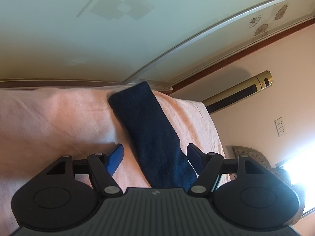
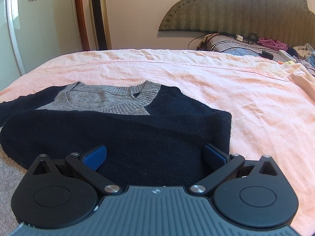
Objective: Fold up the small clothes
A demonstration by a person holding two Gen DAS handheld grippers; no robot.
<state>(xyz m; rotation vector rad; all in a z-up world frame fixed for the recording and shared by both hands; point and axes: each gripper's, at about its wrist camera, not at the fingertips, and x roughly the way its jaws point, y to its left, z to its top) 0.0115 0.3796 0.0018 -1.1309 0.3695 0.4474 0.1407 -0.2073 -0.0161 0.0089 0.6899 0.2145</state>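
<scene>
Pink, crinkled bedsheet (image 1: pixel 59 122) fills my left wrist view, with a frosted sliding door (image 1: pixel 98 39) and a gold tower fan (image 1: pixel 240 90) behind. A long dark navy knit sleeve (image 1: pixel 151 133) runs from the far edge of the bed down between the fingers of the left gripper (image 1: pixel 155 155). I read the blue ribbed pads (image 1: pixel 116 157) as spread wide; the sleeve lies in the gap, close against the right-hand finger, and I cannot tell if it touches.

Right wrist view: the same pink sheet (image 2: pixel 216 82), a padded green headboard (image 2: pixel 236 9), cables and loose clothes by the pillows. The navy sweater (image 2: pixel 137 137), with its grey ribbed collar, lies flat on the sheet, lower part folded up over the body. Right gripper (image 2: pixel 155 157) sits low over the fold, jaws wide apart, gripping nothing; fabric spans the gap.
</scene>
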